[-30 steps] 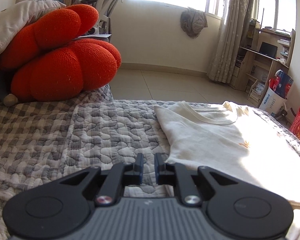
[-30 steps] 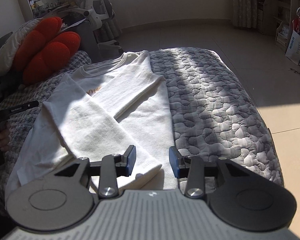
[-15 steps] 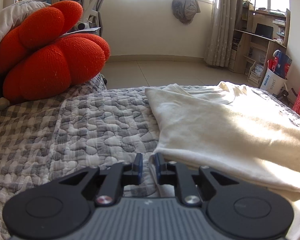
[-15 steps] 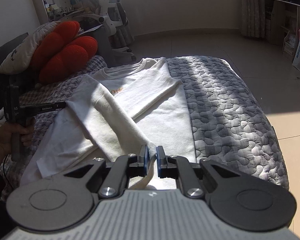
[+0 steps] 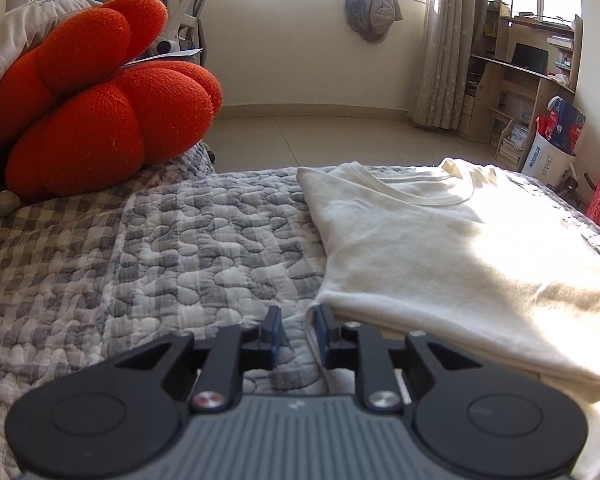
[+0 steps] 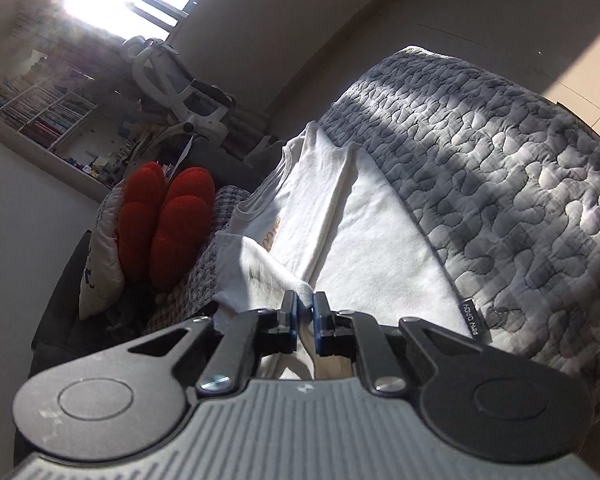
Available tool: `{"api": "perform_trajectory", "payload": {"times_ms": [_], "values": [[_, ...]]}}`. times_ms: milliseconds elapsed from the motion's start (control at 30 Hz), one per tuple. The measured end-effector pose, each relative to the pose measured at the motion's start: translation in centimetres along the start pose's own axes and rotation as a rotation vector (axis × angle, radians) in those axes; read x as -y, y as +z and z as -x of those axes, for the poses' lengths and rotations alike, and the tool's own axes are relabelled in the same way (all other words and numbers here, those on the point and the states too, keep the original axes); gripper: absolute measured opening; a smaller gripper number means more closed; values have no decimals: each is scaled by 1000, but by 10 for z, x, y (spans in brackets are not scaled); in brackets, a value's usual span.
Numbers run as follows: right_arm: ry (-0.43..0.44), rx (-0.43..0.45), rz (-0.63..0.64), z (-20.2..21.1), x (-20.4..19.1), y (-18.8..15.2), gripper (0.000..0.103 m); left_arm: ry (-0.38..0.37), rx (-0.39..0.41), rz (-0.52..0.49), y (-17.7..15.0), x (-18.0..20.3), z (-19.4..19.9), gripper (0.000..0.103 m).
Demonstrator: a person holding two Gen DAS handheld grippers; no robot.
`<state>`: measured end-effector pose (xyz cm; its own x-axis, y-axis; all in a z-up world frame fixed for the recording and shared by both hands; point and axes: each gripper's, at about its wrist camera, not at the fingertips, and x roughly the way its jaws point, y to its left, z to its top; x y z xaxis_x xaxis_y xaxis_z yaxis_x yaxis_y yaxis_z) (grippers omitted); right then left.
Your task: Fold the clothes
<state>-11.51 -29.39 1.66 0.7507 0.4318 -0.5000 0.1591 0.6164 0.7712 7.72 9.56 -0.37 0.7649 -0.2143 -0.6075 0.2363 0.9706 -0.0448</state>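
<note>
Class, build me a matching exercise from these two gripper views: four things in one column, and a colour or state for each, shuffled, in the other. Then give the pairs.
Things:
1. cushion
2. shirt
3. right gripper
4. quilt

Descriptions:
a. cream, sleeves folded across its front
b. grey, pebble-stitched
c. shut on white fabric
d. orange-red, lobed

Pairs: 1-d, 2-a, 3-c, 4-b

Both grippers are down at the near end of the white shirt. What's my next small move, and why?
Probably lift and carry the near edge toward the collar. The right gripper is shut on a bunch of the white shirt, whose sleeves are already folded across the body. The left gripper stands slightly open at the shirt's near corner, so close it on that edge first.
</note>
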Motion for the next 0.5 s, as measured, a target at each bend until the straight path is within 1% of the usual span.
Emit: {"api": "perform_trajectory", "payload": {"times_ms": [33, 133, 200, 267, 300, 333, 433, 500], "values": [[-13, -3, -24, 0, 5, -1, 11, -4, -1, 7, 0, -1, 0, 21], [-91, -38, -23, -5, 11, -6, 11, -3, -2, 6, -1, -2, 0, 22], [-118, -53, -75, -8, 21, -7, 11, -2, -1, -2, -1, -1, 1, 22], [-128, -35, -138, -5, 29, -8, 11, -8, -2, 6, -1, -2, 2, 22], [-128, -19, -157, -2, 29, -8, 11, -10, -3, 8, -1, -2, 2, 22], [-105, -6, -171, 0, 28, -9, 11, -8, -3, 5, -1, -2, 3, 22], [-2, 31, -260, 12, 26, -9, 10, -3, -5, -2, -1, 0, 2, 22], [-29, 36, -257, 13, 25, -6, 10, -3, -5, -4, -1, 1, 2, 22]]}}
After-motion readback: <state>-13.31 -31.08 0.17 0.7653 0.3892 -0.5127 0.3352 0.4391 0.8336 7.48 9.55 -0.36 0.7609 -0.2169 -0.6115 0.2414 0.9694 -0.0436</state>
